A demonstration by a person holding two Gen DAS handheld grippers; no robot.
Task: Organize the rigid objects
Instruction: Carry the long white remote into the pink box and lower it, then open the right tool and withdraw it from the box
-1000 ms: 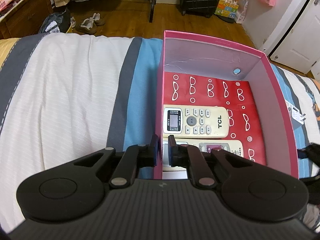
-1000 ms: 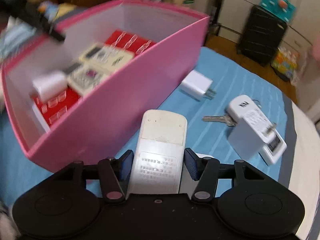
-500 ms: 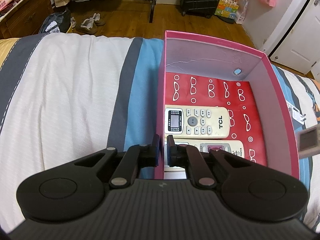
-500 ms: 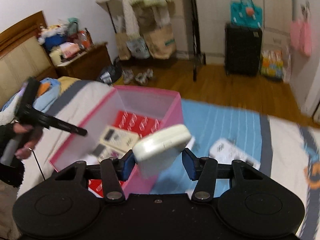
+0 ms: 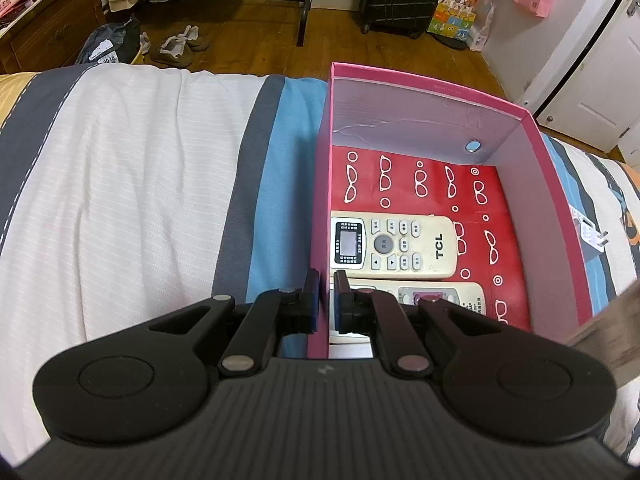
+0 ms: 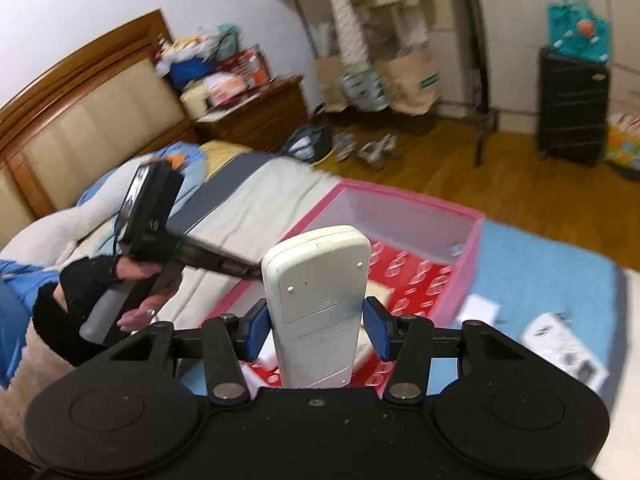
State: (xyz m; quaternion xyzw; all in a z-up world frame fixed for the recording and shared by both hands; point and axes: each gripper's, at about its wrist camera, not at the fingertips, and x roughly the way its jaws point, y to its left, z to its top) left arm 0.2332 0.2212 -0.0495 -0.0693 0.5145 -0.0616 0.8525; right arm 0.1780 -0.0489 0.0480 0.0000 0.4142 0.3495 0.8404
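Items I have in view: pink box (image 5: 556, 200), open-topped, grey inner walls, red floor printed with white glasses, resting on the striped bedspread. Inside, two cream remotes lie face up, side by side: the TCL remote (image 5: 394, 244), and a second remote (image 5: 444, 300) nearer me, partly hidden. A third remote (image 6: 320, 304), off-white, back side showing, stands tilted above the box. White chargers (image 6: 564, 350) lie on the blue stripe beside the box.
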